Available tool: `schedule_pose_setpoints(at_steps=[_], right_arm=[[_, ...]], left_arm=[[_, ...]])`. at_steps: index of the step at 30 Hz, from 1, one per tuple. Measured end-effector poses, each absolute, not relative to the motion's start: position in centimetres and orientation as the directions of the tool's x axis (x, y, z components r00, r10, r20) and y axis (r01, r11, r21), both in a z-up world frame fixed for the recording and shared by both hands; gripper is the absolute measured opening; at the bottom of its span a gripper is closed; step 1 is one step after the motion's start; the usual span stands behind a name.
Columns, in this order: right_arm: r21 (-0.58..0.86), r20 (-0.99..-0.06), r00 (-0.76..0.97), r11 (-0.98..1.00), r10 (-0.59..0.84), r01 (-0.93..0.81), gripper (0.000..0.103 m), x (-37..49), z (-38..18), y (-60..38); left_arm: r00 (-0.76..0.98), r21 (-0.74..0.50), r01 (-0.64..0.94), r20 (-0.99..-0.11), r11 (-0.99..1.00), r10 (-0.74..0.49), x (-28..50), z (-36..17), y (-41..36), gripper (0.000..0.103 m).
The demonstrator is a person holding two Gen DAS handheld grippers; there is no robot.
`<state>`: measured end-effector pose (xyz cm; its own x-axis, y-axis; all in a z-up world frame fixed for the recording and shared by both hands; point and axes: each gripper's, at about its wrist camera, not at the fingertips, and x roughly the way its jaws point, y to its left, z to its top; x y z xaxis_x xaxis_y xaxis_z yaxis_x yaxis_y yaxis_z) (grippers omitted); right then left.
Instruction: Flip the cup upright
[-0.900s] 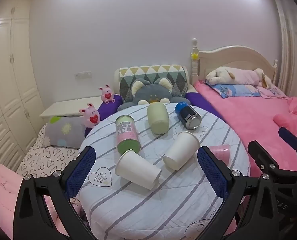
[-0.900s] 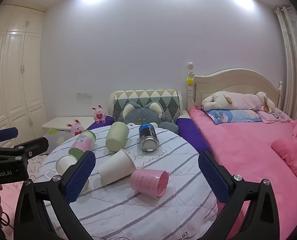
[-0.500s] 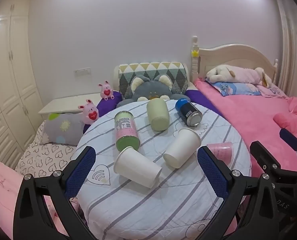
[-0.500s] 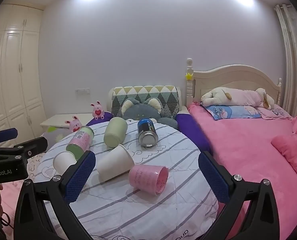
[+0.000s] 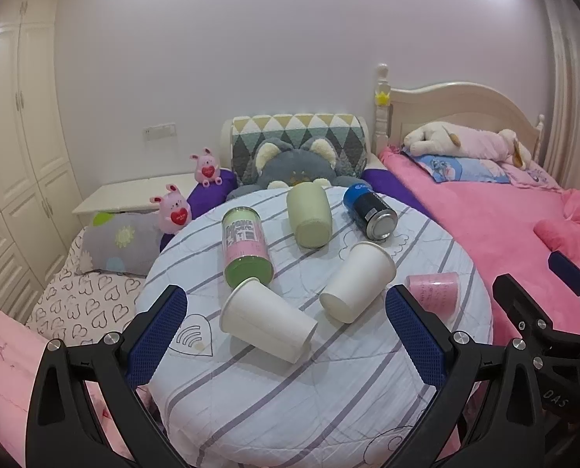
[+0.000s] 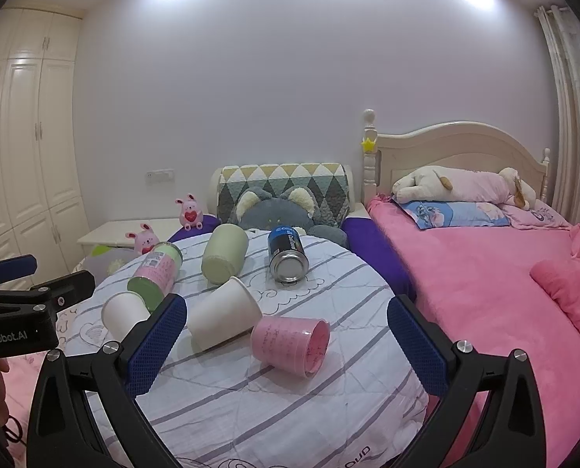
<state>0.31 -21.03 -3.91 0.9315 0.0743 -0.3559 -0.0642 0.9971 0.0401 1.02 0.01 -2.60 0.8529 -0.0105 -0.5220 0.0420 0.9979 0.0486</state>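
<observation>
Several cups and cans lie on their sides on a round table with a striped cloth (image 5: 290,397). In the left wrist view: a white paper cup (image 5: 268,323) nearest, a second white paper cup (image 5: 358,286), a pink cup (image 5: 434,294), a pink-green can (image 5: 247,247), a pale green cup (image 5: 309,216), a blue can (image 5: 369,210). My left gripper (image 5: 286,335) is open, above the near white cup. My right gripper (image 6: 286,347) is open, above the pink cup (image 6: 290,345). The second white cup (image 6: 223,319) lies to the pink cup's left.
A pink bed (image 6: 485,273) with plush toys runs along the right. A grey plush cat (image 5: 293,163) and patterned cushion sit behind the table. Pink bunny toys (image 5: 174,212), a pillow and a white bedside table stand at the left, wardrobes (image 5: 13,156) beyond.
Both grippers have moved slightly closer to the table and tilted down; the cups sit a little lower and larger in view. Nothing on the table has moved.
</observation>
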Motion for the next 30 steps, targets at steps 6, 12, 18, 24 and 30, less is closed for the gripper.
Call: schedule_pose_setpoints(at_steps=[6,12,18,24,30], right_arm=[[0.042,-0.363,0.929,0.997,0.079,-0.068,0.103,0.5,-4.1,-20.9],[0.041,-0.366,0.927,0.997,0.080,-0.070,0.103,0.9,-4.3,-20.5],[0.039,-0.370,0.926,0.997,0.081,-0.072,0.103,1.0,-4.4,-20.2],[0.039,-0.376,0.923,0.997,0.079,-0.069,0.103,1.1,-4.5,-20.1],[0.043,-0.388,0.919,0.997,0.077,-0.065,0.103,1.7,-4.7,-20.3]], left_arm=[[0.851,0.045,0.038,-0.525,0.998,-0.009,1.1,-2.8,0.1,0.103],[0.846,0.041,0.037,-0.534,0.998,-0.009,1.4,-2.9,0.5,0.103],[0.843,0.041,0.033,-0.538,0.999,-0.005,1.5,-3.2,0.5,0.103],[0.835,0.036,0.026,-0.550,0.999,-0.002,2.2,-3.7,0.8,0.103],[0.822,0.032,0.022,-0.570,0.999,0.000,2.6,-4.1,1.0,0.103]])
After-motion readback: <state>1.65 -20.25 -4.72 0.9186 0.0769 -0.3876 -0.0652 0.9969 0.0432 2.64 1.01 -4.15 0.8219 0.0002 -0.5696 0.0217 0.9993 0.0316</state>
